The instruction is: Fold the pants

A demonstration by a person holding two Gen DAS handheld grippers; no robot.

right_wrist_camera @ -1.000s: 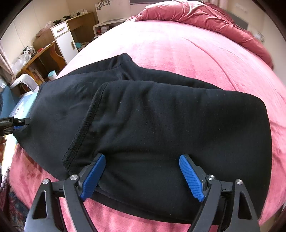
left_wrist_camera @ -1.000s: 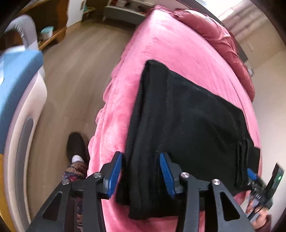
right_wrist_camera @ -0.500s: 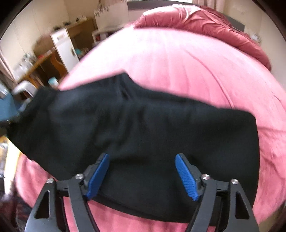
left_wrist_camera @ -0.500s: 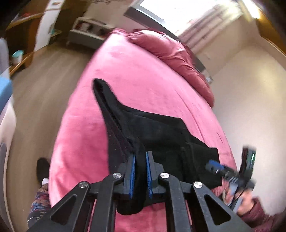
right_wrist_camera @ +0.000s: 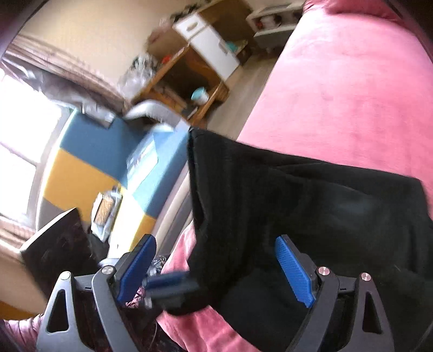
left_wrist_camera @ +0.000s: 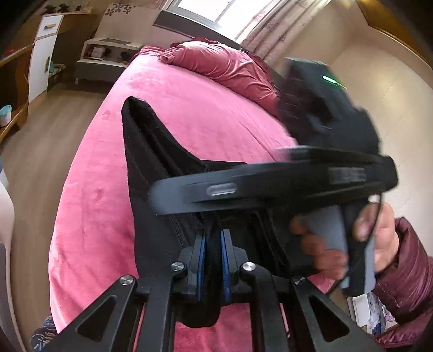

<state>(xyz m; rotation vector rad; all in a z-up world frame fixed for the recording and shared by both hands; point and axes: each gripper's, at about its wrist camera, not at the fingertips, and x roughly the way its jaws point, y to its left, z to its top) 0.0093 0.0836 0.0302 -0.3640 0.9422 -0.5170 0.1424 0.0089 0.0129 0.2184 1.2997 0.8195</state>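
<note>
Black pants (left_wrist_camera: 151,173), soft and limp, pinched in left hand-held gripper (left_wrist_camera: 212,260); right hand-held gripper (right_wrist_camera: 213,270) spread, its jaws just widening, should grab the hem ahead.

Daylit, soft, without hard shadows. Blown-out white at the window (right_wrist_camera: 16,140) in the right view and at the window (left_wrist_camera: 205,10) in the left. Motion-smeared over the right gripper (left_wrist_camera: 270,186) and shelves (right_wrist_camera: 189,78). Fisheye-bent, dark-cornered.
</note>
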